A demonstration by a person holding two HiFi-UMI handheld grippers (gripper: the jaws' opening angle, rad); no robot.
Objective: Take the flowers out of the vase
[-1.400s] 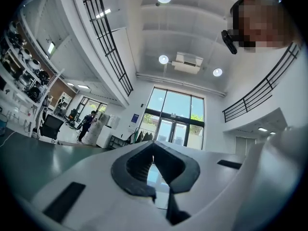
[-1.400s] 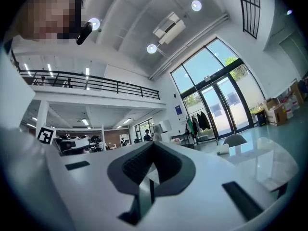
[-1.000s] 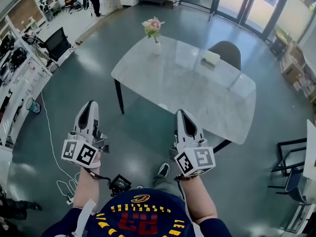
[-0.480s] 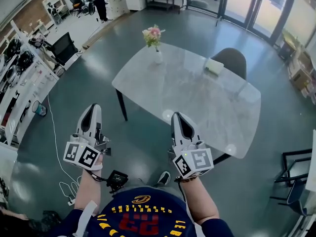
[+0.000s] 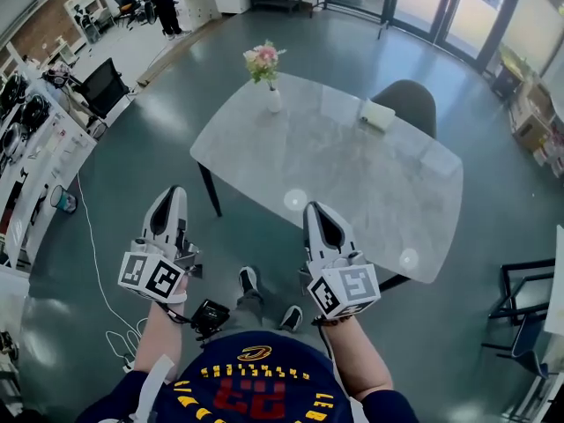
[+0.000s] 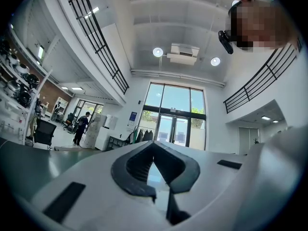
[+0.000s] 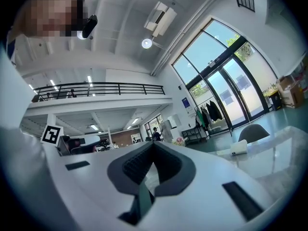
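Both tongs: the left tongs [image 5: 168, 194] and the right tongs [image 5: 314, 210] were closed tip to tip, and each gripper view showed nothing caught between the jaws.
Tongs' place: they were held roughly level in front of the person, side by side. The left pair was over the grey floor [image 5: 132, 174], clear of the counter [image 5: 352, 179]. The right pair's tip lined up with the counter's near edge in the head view.
Flowers: the pink and white flowers [image 5: 263, 58] stood upright in the vase, their green stems running down into its neck.
Vase: the small white vase [image 5: 274, 101] stood near the far left corner of the counter, well apart from both tongs.
Other things: a white box [image 5: 376, 115] lay near the far edge, just in front of a dark chair [image 5: 407, 102] pushed in on that side. The rest of the marble-look top was bare.
Done so far: nothing of the task, judging by the picture. No stem was lifted, and neither pair touched the flowers or the vase.
Left to do: probably all of it. That would mean reaching the far corner, opening one pair, closing it on the stems above the neck, perhaps steadying the vase with the other pair, and drawing the bunch up and out.
Risk: the vase looked light and narrow, so a sideways pull could likely tip it.
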